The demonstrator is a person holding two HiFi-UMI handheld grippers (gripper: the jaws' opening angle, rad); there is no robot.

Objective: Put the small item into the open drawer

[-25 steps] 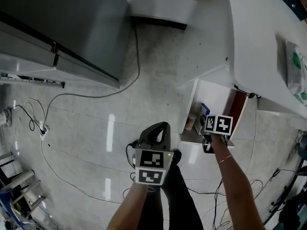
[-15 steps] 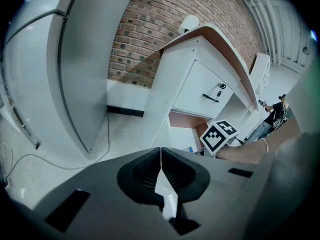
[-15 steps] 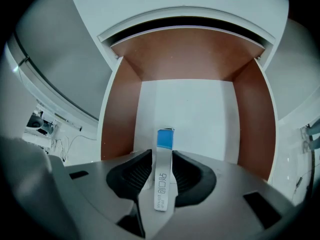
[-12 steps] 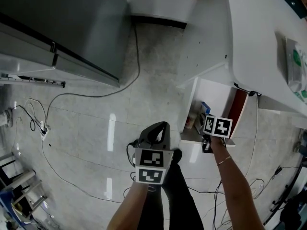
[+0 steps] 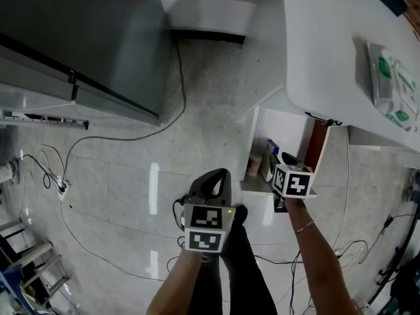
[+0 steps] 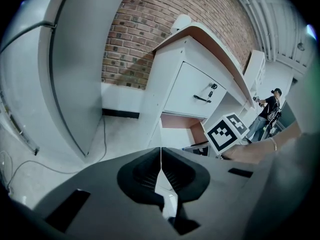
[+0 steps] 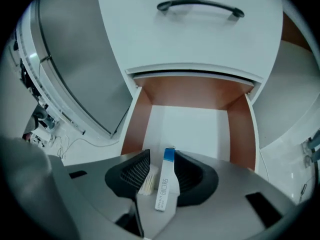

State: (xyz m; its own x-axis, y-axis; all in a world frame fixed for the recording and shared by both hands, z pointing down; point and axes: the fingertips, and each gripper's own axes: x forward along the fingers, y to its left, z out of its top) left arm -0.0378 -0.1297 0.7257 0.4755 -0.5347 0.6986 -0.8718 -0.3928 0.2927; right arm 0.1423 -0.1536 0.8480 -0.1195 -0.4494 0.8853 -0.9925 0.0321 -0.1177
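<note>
The small item, a white box with a blue end [image 7: 167, 181] [image 5: 272, 151], lies between my right gripper's [image 7: 161, 157] [image 5: 283, 164] jaws, over the white floor of the open drawer [image 7: 187, 126]. Those jaws are opening, and the ribbed pads [image 7: 134, 172] stand off the box on both sides. A pale second item [image 7: 148, 180] [image 5: 254, 165] lies just left of the box. The drawer [image 5: 319, 151] has red-brown side walls and juts from a white cabinet. My left gripper [image 5: 223, 174] [image 6: 161, 159] hangs over the floor left of the drawer, shut with nothing in it.
A closed drawer with a black handle [image 7: 200, 6] sits above the open one. The white countertop [image 5: 328, 51] carries a green-printed packet [image 5: 388, 81]. A large grey cabinet [image 5: 79, 38] stands at the left, with cables [image 5: 178, 90] across the tiled floor. A person [image 6: 267, 109] stands far off.
The right gripper's marker cube has drawn slightly back from the blue-ended box, which shows more fully in the drawer. The left gripper has stayed in place.
</note>
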